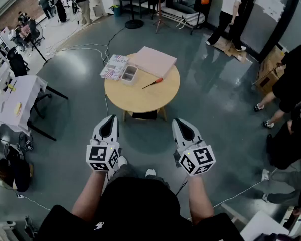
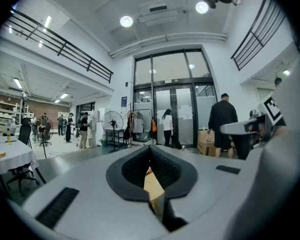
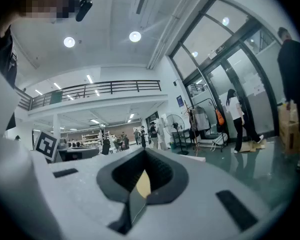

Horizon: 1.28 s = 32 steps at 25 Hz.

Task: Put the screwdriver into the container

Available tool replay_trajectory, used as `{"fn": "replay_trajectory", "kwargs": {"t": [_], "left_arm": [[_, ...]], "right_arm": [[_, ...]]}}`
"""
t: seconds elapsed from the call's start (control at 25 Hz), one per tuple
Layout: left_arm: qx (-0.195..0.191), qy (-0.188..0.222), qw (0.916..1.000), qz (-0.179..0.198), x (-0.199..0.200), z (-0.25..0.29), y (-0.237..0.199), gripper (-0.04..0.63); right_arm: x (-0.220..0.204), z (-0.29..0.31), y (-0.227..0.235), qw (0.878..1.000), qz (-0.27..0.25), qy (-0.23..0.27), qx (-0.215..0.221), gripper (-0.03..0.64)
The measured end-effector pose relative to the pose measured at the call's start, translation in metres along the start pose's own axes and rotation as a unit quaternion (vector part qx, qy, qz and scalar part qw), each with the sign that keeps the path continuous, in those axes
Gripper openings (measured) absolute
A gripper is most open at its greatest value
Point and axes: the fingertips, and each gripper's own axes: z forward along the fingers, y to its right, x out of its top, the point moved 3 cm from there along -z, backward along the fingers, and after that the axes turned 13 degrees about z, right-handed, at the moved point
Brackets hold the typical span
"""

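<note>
A screwdriver with an orange handle lies on the round wooden table, right of a small clear container. Both grippers hover side by side over the floor, well short of the table's near edge. The left gripper has its jaws together with nothing between them, and the right gripper looks the same. In the left gripper view the gripper points level across the hall, and a tan sliver of table shows through the gap behind the jaws. The right gripper shows likewise.
A pink board and a printed booklet lie at the table's far side. A white-covered table stands at the left and cardboard boxes at the right. Cables run over the floor. Several people stand around the hall.
</note>
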Motion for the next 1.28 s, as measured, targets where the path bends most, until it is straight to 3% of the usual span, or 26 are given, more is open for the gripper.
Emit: {"fn": "replay_trajectory", "kwargs": {"t": [0.48,1.28], "left_arm": [[0.002,0.002,1.0,0.005,0.0,0.015,-0.002,0.003],[-0.012,-0.014,0.9998,-0.007,-0.018,0.047,-0.019,0.003]], "right_arm": [[-0.009,0.014,0.001,0.999,0.023,-0.02,0.033,0.002],[-0.014,0.045,0.015,0.998,0.034,-0.047,0.003,0.002]]}}
